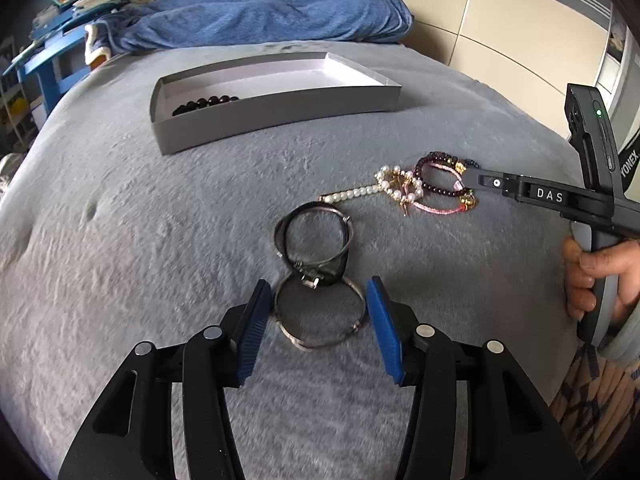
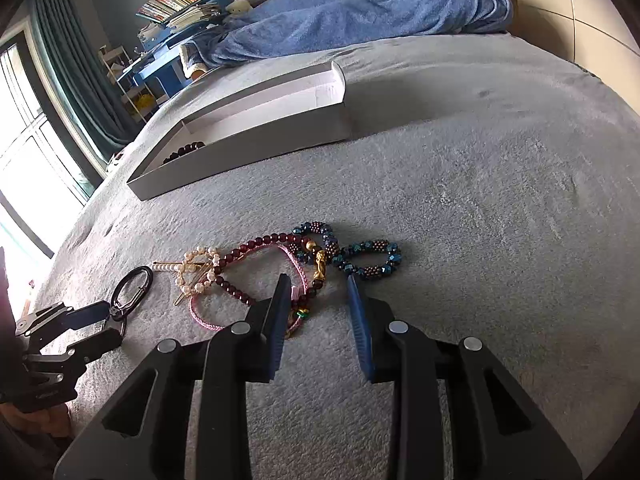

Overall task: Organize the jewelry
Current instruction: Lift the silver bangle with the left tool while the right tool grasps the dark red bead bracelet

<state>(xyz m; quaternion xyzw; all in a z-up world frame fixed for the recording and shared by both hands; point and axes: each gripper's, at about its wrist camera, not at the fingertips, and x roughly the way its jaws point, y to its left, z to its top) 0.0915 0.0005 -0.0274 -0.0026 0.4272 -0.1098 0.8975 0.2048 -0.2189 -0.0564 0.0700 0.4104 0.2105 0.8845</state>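
Note:
A shallow grey box (image 1: 280,114) lies on the grey blanket, with a dark bead bracelet (image 1: 204,104) inside at its left end. My left gripper (image 1: 318,300) is open, its blue pads on either side of a silver bangle (image 1: 320,320). Dark bangles (image 1: 314,240) lie just beyond it. My right gripper (image 2: 318,292) is open and low over a tangle of jewelry: a maroon bead bracelet (image 2: 240,254), a pink cord bracelet (image 2: 298,268), a gold charm (image 2: 319,266), a blue bead bracelet (image 2: 360,258) and a pearl piece (image 2: 196,268). The box shows in the right wrist view (image 2: 256,148).
A blue quilt (image 1: 264,12) is bunched at the far end of the bed. A blue shelf with books (image 2: 176,4) and a window with curtains (image 2: 44,92) stand to the left. Wardrobe doors (image 1: 512,20) are on the right.

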